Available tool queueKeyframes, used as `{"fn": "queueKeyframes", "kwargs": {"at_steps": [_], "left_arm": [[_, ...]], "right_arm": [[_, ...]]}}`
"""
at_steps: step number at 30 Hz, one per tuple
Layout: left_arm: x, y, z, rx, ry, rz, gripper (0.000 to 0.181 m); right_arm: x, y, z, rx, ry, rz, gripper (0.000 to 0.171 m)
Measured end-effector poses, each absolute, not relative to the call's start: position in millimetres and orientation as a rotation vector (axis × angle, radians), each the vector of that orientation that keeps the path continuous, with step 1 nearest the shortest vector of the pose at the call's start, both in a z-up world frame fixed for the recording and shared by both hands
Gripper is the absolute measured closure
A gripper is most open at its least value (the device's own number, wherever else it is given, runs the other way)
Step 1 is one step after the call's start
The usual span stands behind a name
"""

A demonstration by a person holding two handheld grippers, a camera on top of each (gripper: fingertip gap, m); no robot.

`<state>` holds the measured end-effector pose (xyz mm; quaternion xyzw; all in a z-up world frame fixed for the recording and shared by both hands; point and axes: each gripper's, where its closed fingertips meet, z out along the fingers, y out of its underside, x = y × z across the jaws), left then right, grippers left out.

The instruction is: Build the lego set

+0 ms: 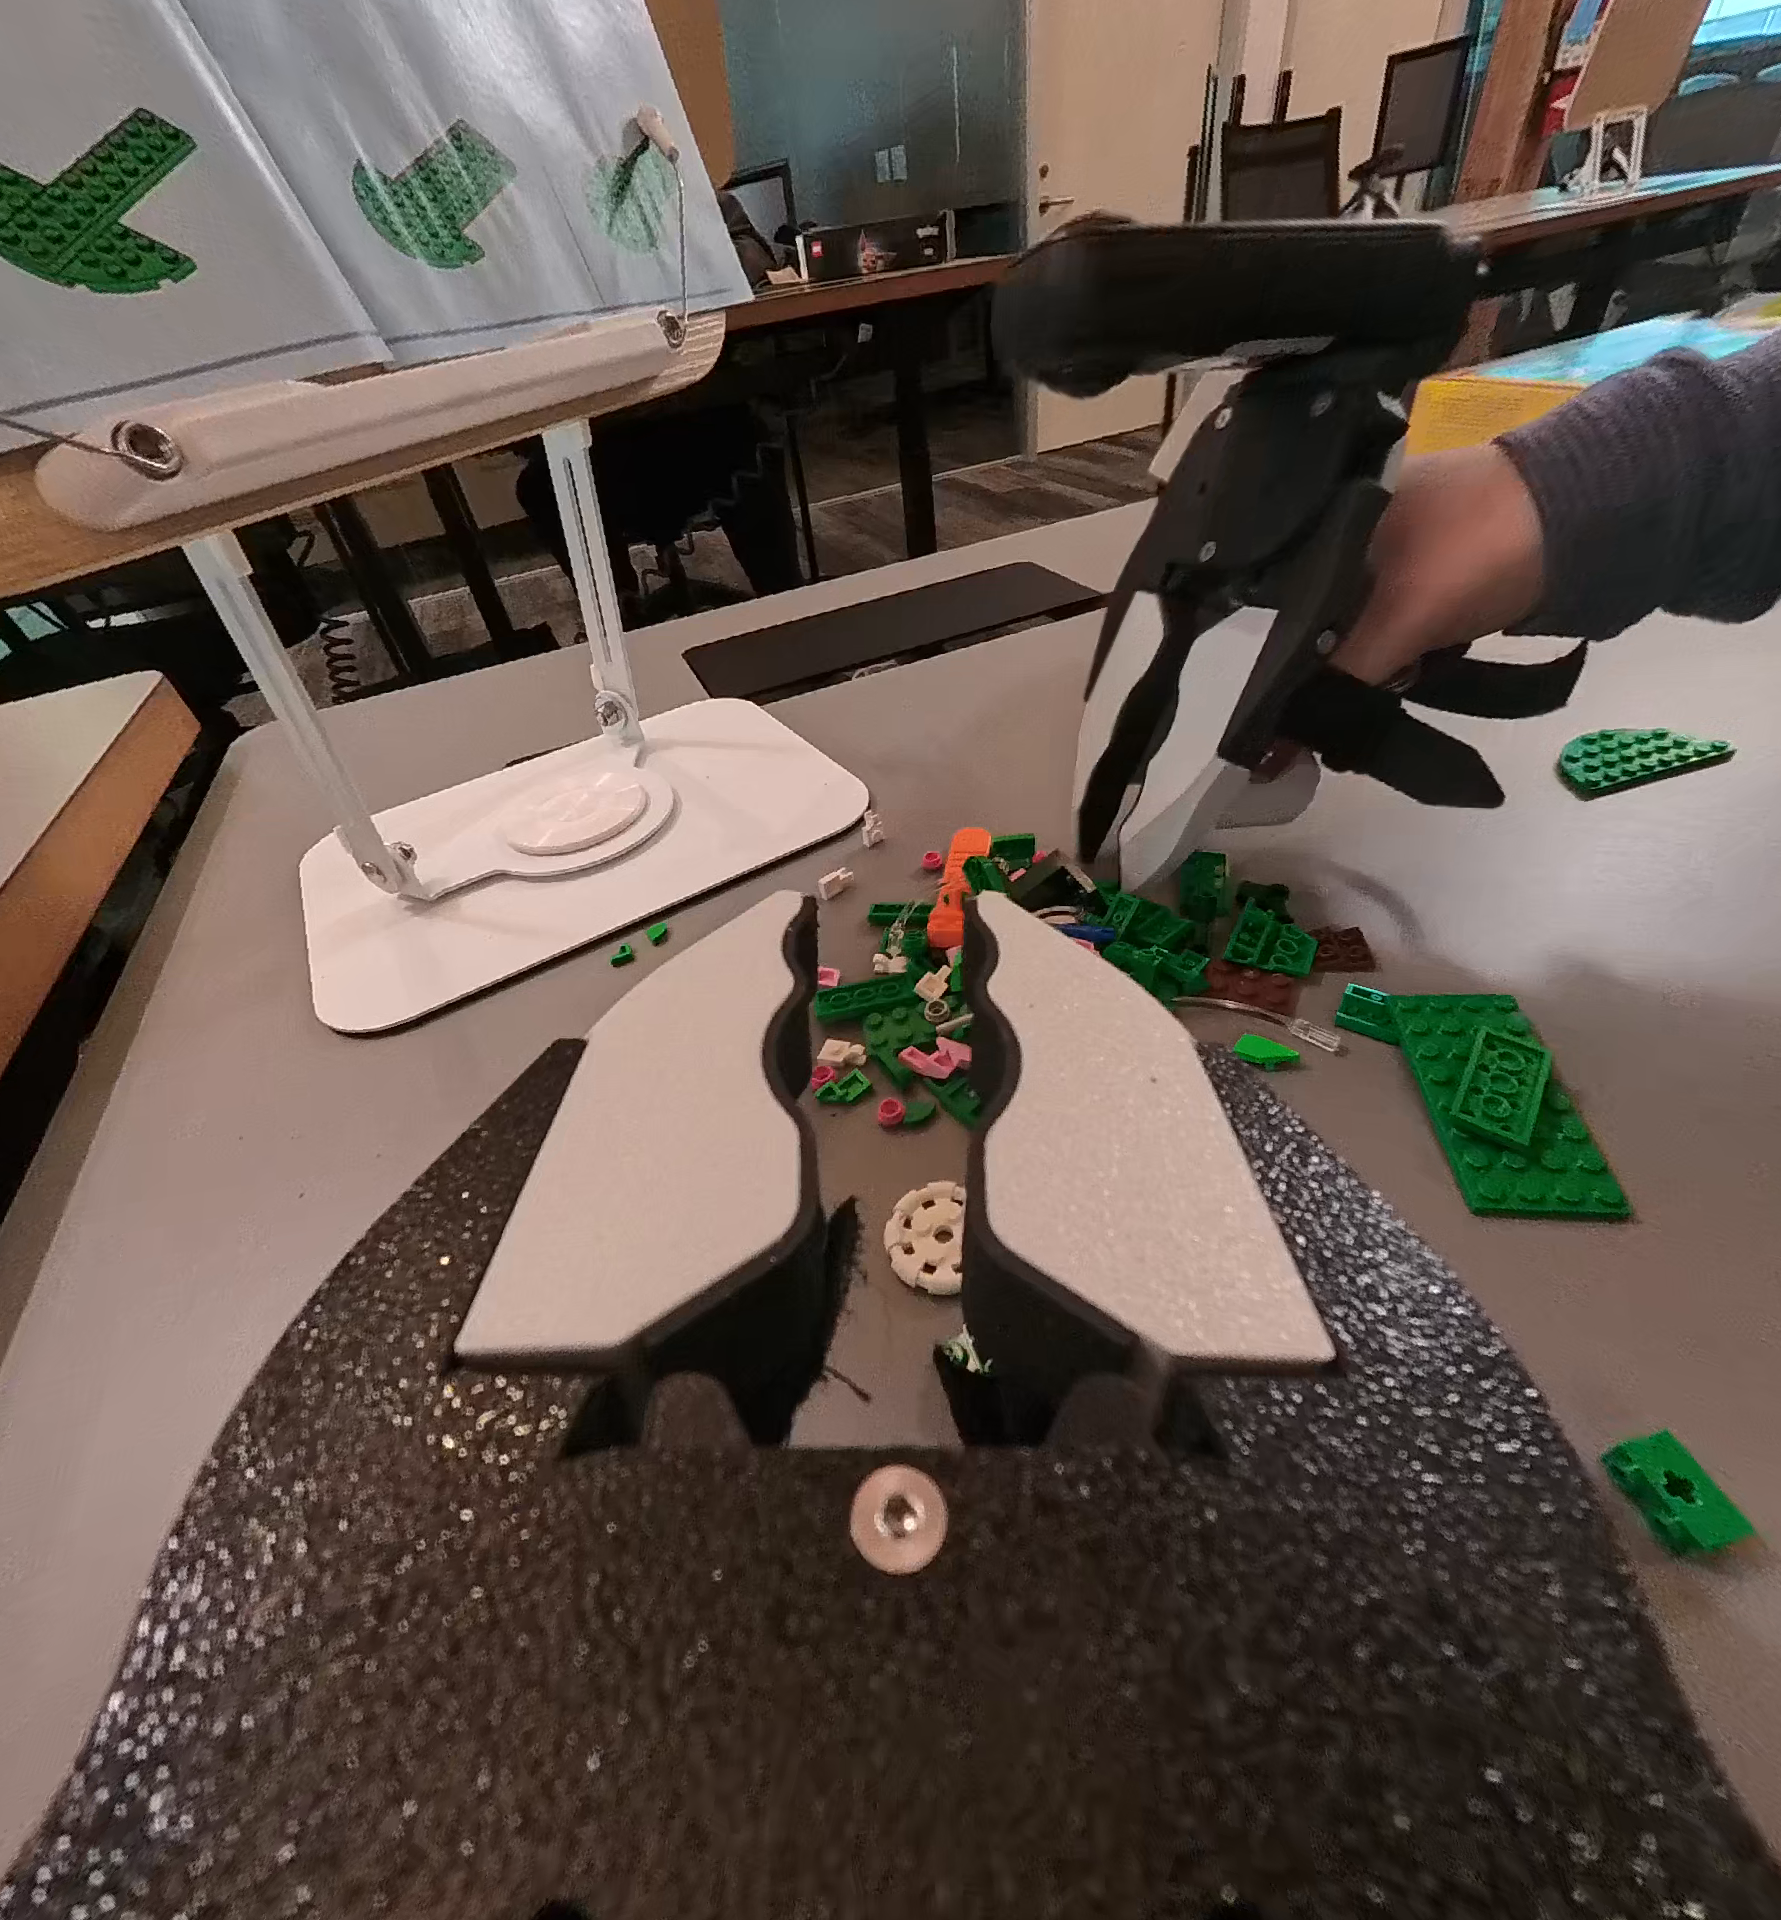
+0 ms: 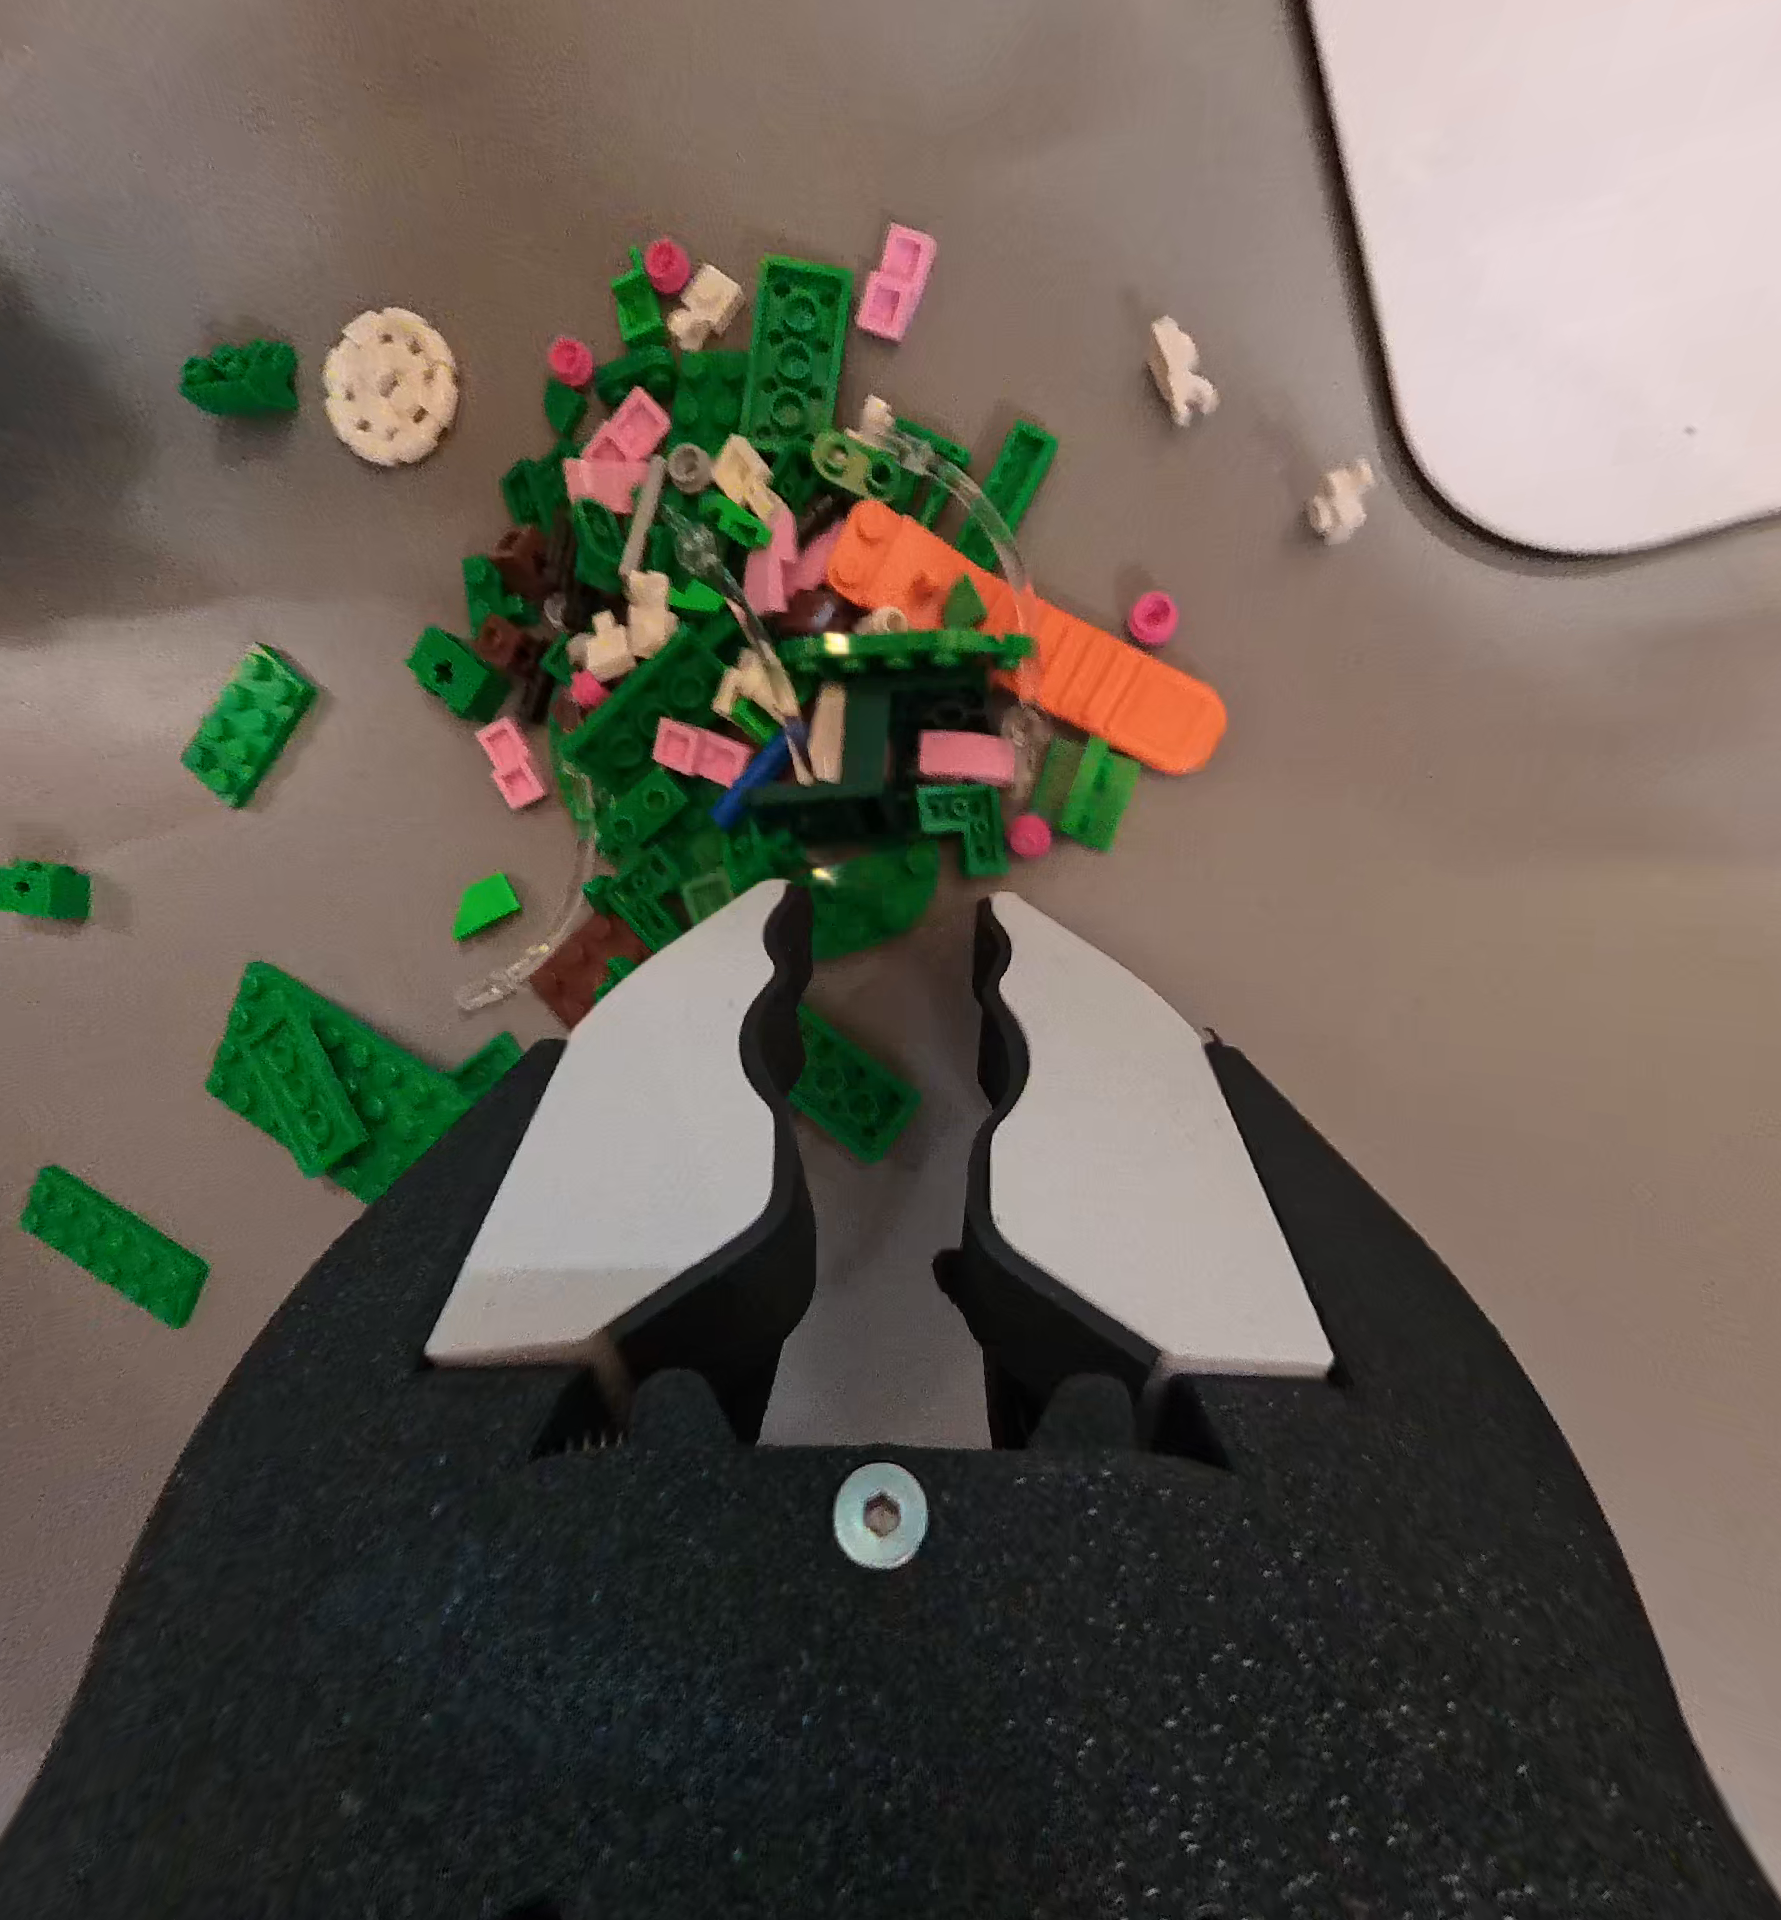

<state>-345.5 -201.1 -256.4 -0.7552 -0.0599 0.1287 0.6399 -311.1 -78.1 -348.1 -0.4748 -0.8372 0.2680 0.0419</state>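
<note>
Right gripper (image 2: 891,914) hangs over the near edge of the brick pile (image 2: 761,623), tongs spread wide with nothing between them, only bare grey table (image 2: 1488,935) and a green plate in the gap. From the left wrist view that same right gripper (image 1: 1125,862) points its tips down into the pile's far side, at about one o'clock, with the person's hand (image 1: 1426,582) behind it. Left gripper (image 1: 891,914) sits low over the table, tongs also parted and empty, the pile (image 1: 1021,977) straight ahead at twelve o'clock. A cream round plate (image 1: 925,1236) lies on the table between its fingers. The orange brick separator (image 2: 1052,644) rests on the pile's edge, at three o'clock in the right wrist view. A large green plate (image 1: 1509,1112) with a smaller one stacked on it lies apart at three o'clock. The white stand (image 1: 574,862) holding the instruction booklet (image 1: 294,177) is at ten o'clock.
</note>
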Motion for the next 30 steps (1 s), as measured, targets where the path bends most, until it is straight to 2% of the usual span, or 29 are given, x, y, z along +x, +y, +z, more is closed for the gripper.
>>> {"fn": "queueKeyframes", "kwargs": {"at_steps": [11,17,24,26,30], "left_arm": [[-345,-201,-257,-1.723,-0.139,0.286,0.156],[-346,-201,-257,-1.725,-0.144,0.280,0.156],[-345,-201,-257,-1.727,-0.142,0.281,0.156],[-345,-201,-257,-1.727,-0.141,0.282,0.156],[-345,-201,-257,-1.727,-0.139,0.283,0.156]], "right_arm": [[-269,-141,-348,-0.933,-2.904,0.833,0.142],[-283,-141,-343,-0.751,-2.805,0.766,0.141],[-291,-148,-352,-0.701,-2.920,0.647,0.128],[-292,-148,-352,-0.692,-2.951,0.605,0.131],[-288,-149,-352,-0.641,-3.001,0.519,0.148]]}}
